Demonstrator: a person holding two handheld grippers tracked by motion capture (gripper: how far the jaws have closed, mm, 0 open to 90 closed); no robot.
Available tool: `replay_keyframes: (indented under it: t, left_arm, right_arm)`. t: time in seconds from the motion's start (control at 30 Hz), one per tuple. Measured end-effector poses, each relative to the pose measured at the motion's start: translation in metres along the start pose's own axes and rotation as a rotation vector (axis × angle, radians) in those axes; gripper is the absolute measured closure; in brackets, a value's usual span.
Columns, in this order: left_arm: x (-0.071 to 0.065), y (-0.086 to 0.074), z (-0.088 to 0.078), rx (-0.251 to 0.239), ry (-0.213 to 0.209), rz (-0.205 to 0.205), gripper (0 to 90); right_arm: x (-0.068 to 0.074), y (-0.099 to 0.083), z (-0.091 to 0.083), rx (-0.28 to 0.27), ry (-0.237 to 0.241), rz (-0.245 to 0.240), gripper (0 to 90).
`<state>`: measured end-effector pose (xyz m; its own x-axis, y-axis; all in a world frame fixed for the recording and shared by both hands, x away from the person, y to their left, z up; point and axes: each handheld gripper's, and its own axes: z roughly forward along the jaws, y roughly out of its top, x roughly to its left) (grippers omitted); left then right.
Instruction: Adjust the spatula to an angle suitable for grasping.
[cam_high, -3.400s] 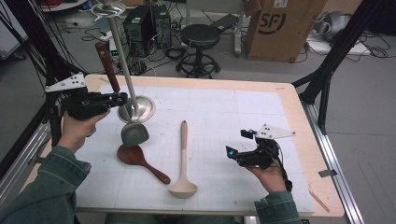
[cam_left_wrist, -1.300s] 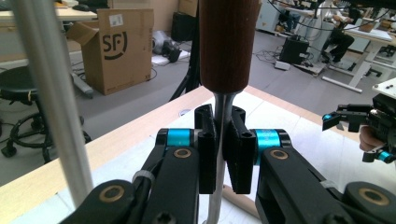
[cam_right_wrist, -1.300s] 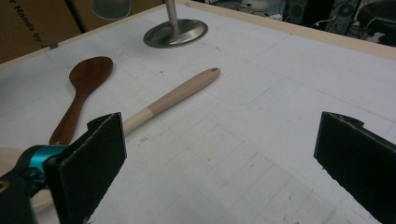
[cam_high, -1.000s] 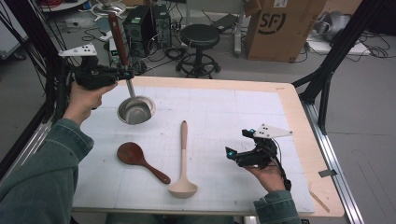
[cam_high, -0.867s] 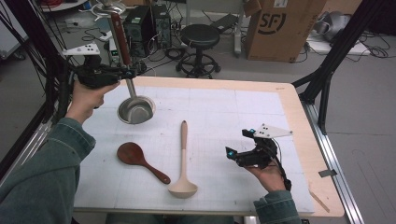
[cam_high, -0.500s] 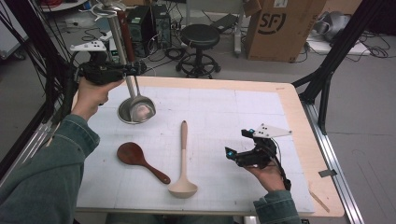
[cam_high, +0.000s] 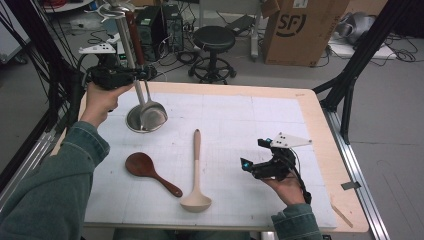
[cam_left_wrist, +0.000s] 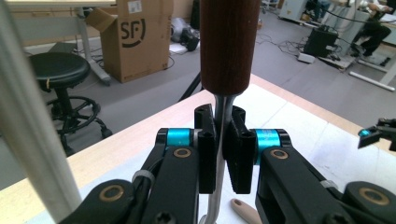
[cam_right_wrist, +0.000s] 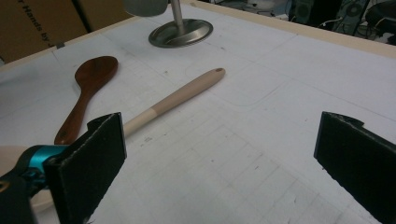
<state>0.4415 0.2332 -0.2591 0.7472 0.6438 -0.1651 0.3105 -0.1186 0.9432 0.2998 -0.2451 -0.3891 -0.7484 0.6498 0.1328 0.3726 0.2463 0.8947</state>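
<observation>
left gripper: fingers clamped on metal stem of ladle, lifted upright beside rack pole, bowl above rack base | right gripper: fingers wide apart, resting low over surface, nothing between

"SF" stands printed on the cardboard box on the floor beyond the table; the right gripper view shows "Hands by" on cardboard.
</observation>
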Motion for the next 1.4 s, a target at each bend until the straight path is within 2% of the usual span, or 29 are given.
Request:
replay_keyframes:
  t: [0.6, 0.7, 1.07, 1.23, 1.4]
  left_arm:
    - [0.007, -0.001, -0.002, 0.013, 0.075, -0.015, 81.5]
    - [0.009, 0.0, -0.005, -0.004, 0.08, -0.021, 80.5]
    - [0.008, 0.002, -0.018, 0.015, 0.092, 0.0, 72.2]
    - [0.007, 0.004, -0.029, 0.011, 0.086, 0.009, 72.8]
    - [0.006, 0.008, -0.039, 0.001, 0.064, 0.019, 79.1]
  right_arm:
    - [0.0, 0.0, 0.001, 0.004, 0.011, -0.005, 1.2]
    - [0.0, 0.0, 0.001, 0.008, 0.014, -0.002, 1.2]
    - [0.0, -0.003, 0.001, 0.009, 0.011, 0.0, 1.2]
    - [0.001, -0.002, 0.0, 0.008, 0.005, 0.003, 1.2]
    - [0.001, -0.003, 0.001, 0.012, 0.006, 0.003, 1.2]
